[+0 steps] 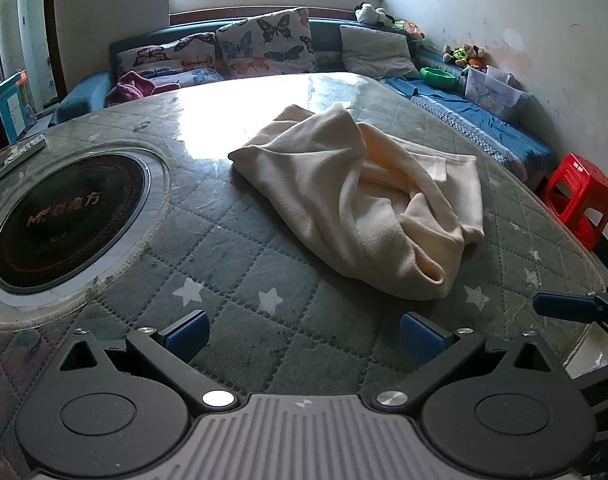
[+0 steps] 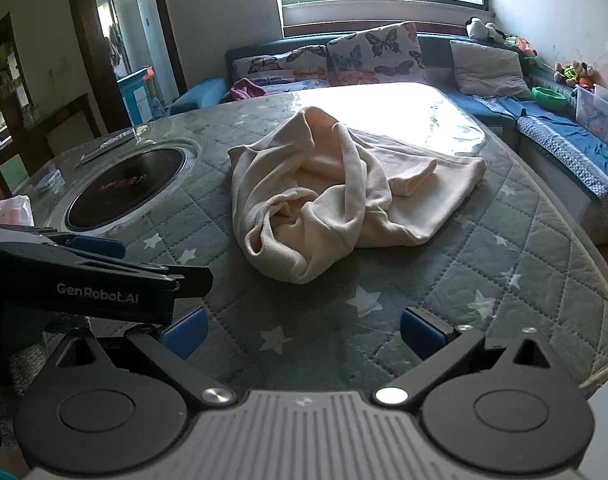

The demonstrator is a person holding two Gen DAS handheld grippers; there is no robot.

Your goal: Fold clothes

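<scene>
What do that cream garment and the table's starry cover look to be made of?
The cream garment looks like soft fleece or brushed knit: matte, slightly fuzzy, slumping in thick rounded folds. The starry cover appears to be quilted fabric, stitched in diamonds, probably under a clear plastic sheet, judging by the window glare and a transparent edge. Both the left gripper and the right gripper are open, touching neither.

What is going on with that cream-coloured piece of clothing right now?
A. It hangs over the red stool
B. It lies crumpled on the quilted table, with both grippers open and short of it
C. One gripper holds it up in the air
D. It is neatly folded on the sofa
B: the cream garment lies bunched on the quilted table, while the left gripper and right gripper stand open, nothing between their fingers.
</scene>
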